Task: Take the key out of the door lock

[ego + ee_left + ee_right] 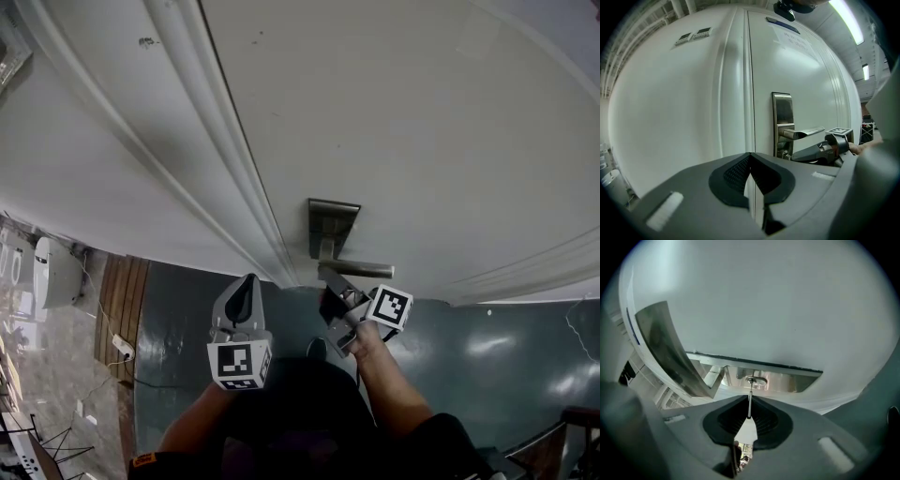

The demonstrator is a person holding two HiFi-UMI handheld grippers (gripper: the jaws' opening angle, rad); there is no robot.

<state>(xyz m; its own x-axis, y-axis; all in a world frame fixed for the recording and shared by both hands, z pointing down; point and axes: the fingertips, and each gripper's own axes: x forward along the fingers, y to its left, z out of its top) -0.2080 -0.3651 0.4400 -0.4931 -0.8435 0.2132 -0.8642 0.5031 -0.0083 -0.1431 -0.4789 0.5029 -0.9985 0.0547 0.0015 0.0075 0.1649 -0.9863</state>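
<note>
1. White panelled door (422, 112) stands above a glossy dark grey-green floor (506, 356).
2. Thin metal key (749, 400) sits in the steel lock plate (780, 381), with the right gripper (749, 415) clamped on it.
3. Left gripper (750, 157) is closed and empty, near the door frame on the left.

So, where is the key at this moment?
Centre of the right gripper view: the key sticks out of the lock plate, its outer end between the jaws of the right hand-held gripper.

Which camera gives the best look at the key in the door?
The right gripper view: the key runs edge-on from the lock into the right tongs. In the head and left gripper views it cannot be made out behind them.
</note>
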